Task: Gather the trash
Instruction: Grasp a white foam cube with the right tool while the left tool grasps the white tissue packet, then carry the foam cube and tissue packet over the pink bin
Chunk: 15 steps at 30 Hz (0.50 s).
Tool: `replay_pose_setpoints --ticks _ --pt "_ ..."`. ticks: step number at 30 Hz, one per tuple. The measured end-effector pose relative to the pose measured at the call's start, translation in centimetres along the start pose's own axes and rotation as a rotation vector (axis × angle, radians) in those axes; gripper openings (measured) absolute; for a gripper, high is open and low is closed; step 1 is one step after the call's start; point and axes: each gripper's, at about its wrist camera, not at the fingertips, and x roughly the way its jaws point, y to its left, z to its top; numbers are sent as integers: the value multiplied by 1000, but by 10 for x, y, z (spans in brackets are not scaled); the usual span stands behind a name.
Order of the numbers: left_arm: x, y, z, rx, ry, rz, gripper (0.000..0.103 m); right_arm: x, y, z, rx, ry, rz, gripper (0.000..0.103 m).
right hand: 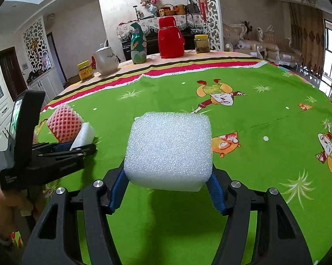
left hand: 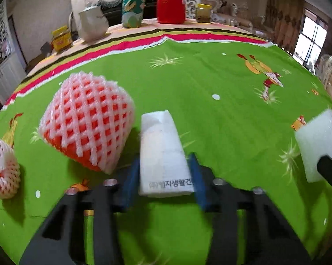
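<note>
My left gripper is shut on a white paper packet with printed lettering, its blue pads against both sides, just above the green tablecloth. To its left, a red fruit in a pink foam net lies on the cloth. Another pink foam net lies at the left edge. My right gripper is shut on a white foam block and holds it over the cloth. In the right wrist view the left gripper with the packet is at the left, held by a hand.
Along the table's far striped edge stand a red thermos, a white jug, a green patterned bag and two yellow-lidded jars. Sofas and a window lie beyond on the right.
</note>
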Motion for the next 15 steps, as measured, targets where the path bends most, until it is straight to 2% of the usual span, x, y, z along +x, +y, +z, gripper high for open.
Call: replay_pose_setpoints --ticks 4,9,15 --pt "-23 -5 -20 18 -46 -23 41 0 3 -1 -12 7 2 61" --pt "-61 -1 -49 -15 -100 -54 41 2 11 -1 -54 17 15 61" --pt "-100 6 -79 -8 -160 -33 41 0 26 -7 -129 42 46 61"
